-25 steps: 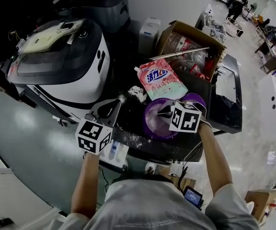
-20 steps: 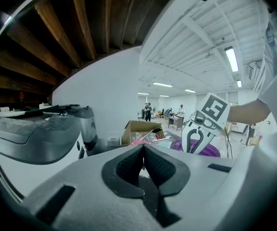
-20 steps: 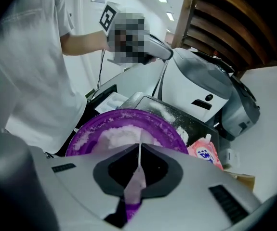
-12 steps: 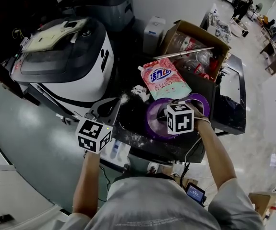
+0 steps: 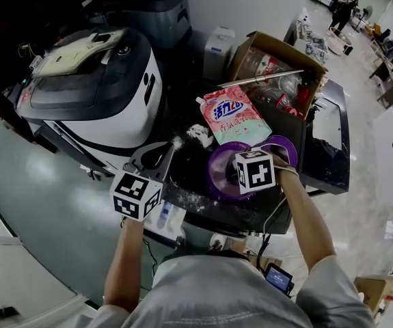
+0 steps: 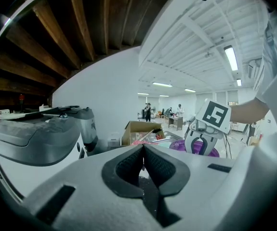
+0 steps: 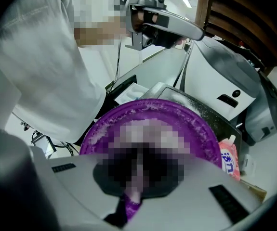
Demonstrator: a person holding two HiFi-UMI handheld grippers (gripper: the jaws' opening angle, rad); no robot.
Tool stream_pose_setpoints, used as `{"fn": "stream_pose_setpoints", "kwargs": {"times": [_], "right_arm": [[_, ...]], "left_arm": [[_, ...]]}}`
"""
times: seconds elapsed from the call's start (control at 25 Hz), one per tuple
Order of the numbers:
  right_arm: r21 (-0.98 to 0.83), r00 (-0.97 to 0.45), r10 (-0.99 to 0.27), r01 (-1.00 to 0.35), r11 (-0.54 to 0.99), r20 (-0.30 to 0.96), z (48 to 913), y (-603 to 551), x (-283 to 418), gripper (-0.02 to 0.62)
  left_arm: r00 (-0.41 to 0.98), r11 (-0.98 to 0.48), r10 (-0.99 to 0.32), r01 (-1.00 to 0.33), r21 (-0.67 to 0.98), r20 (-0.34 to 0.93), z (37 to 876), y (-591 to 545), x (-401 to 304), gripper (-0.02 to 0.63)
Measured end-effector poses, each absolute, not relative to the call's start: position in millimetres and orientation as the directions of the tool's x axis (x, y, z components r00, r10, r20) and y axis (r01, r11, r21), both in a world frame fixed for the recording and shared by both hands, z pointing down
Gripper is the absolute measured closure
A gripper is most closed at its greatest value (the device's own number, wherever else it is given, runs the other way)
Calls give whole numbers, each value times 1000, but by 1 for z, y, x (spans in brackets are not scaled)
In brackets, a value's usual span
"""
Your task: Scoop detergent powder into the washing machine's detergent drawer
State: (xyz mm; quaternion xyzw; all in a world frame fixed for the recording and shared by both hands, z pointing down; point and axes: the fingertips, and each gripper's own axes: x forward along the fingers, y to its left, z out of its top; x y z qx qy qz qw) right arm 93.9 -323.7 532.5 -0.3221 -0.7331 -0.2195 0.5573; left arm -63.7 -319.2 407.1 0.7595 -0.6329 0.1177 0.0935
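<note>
1. Two tools work over the dark counter [image 5: 203,202], one in each of the person's hands, and the white washing machine [image 5: 90,80] stands at the counter's left end
2. The left tool [image 6: 143,153] hangs at the counter's near left edge, close to the front of the washing machine; its jaws are shut pad against pad with nothing between them
3. The right tool [image 7: 138,163] sits low over the purple basin [image 7: 198,126]; its jaws are drawn narrow on the purple scoop [image 7: 127,207], whose handle shows between them, while the scoop's far end cannot be made out
4. The basin rests mid-counter, and white detergent powder [image 7: 94,136] clings to its inner wall
5. A pink detergent bag [image 5: 232,115] lies flat just behind the basin
6. Some spilled powder [image 5: 197,134] lies on the counter left of the bag, and an open cardboard box [image 5: 273,48] stands behind it
</note>
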Motion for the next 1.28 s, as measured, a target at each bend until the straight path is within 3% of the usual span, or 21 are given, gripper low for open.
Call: {"fn": "stream_pose_setpoints", "kwargs": {"times": [0.6, 1.0, 1.28], "right_arm": [[-309, -66, 452, 641, 703, 890, 517, -312, 116, 583], [-340, -196, 523, 566, 751, 829, 492, -322, 118, 583], [-359, -465, 555, 446, 820, 690, 460, -338, 112, 583]], "left_arm": [[182, -193, -943, -981, -14, 278, 401, -322, -67, 595], [229, -240, -940, -971, -10, 253, 393, -333, -59, 597], [275, -283, -932, -959, -1, 235, 388, -342, -50, 596]]}}
